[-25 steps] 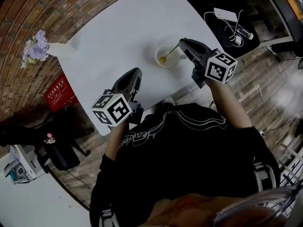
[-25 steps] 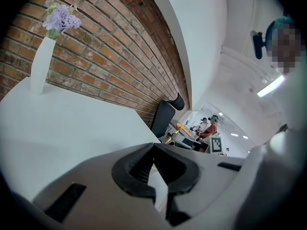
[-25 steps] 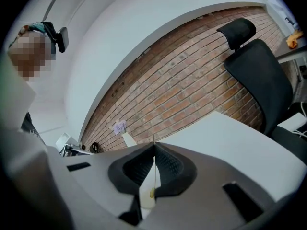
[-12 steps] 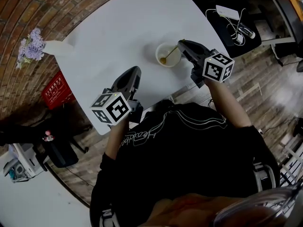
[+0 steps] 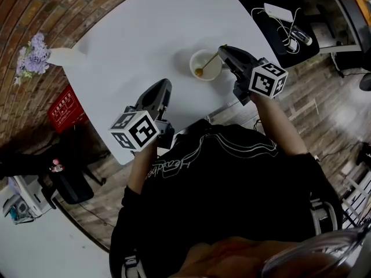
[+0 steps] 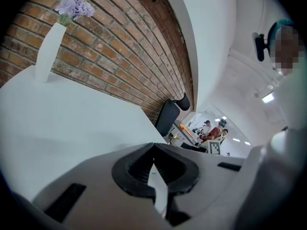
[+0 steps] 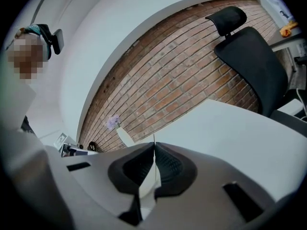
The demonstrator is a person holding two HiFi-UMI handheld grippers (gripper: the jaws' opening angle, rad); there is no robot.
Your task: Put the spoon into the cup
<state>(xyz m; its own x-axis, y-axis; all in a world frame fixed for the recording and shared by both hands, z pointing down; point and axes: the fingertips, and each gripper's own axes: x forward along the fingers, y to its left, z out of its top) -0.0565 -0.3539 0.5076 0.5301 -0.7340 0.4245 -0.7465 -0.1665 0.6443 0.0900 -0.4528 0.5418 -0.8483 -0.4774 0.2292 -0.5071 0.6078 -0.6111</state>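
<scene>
A white cup [image 5: 203,55] stands on the white table [image 5: 145,28] near its front right edge. A gold spoon [image 5: 207,63] leans in it, bowl end down inside the cup, handle slanting up to the right. My right gripper [image 5: 222,50] is shut on the handle's top end. In the right gripper view the thin handle [image 7: 154,138] shows edge-on between the closed jaws of the right gripper [image 7: 154,145]. My left gripper [image 5: 164,84] hovers over the table's front edge, left of the cup, shut and empty. The left gripper [image 6: 153,146] points across bare tabletop.
A white vase of purple flowers [image 5: 55,55] stands at the table's far left corner, also in the left gripper view as the vase [image 6: 48,51]. A brick wall runs behind. A red box [image 5: 65,110] sits on the floor at left. A black office chair [image 7: 249,56] stands right of the table.
The right gripper has sunk a little with the spoon, whose bowl end stays inside the cup. The left gripper has hardly moved.
</scene>
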